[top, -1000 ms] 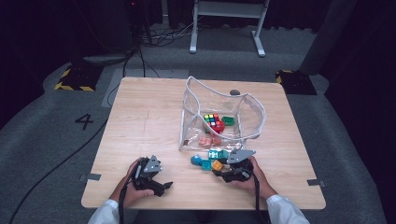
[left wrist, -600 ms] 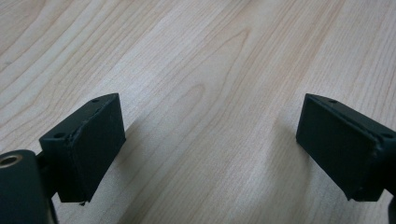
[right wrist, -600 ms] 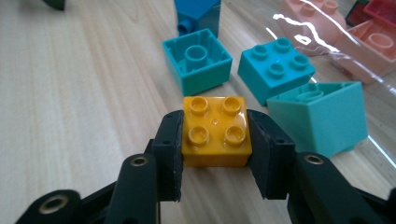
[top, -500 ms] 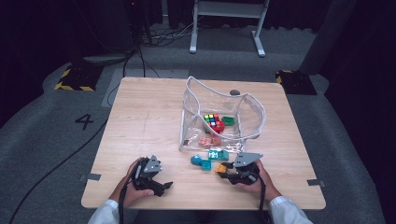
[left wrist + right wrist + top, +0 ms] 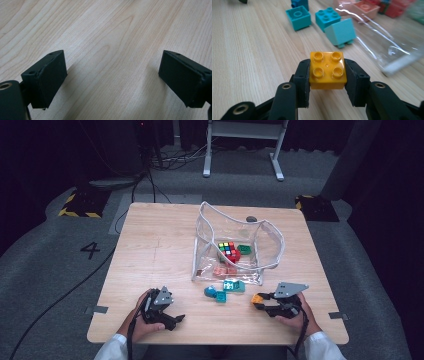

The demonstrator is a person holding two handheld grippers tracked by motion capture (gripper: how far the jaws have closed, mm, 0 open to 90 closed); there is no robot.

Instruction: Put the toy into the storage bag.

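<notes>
Right gripper view: jaws of the right gripper (image 5: 327,75) clamped a yellow brick (image 5: 327,70) by its smooth sides; light, rigid, probably slippery plastic.

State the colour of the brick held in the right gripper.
Orange-yellow brick; the right gripper view shows it best.

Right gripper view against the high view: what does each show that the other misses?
The right gripper view shows four studs on the orange brick and both pads pressed on its sides. The high view adds the left gripper, its jaws apart over bare wood, and the colour cube inside the clear bag. Both show the right gripper holding the brick, the teal bricks and the table.
</notes>
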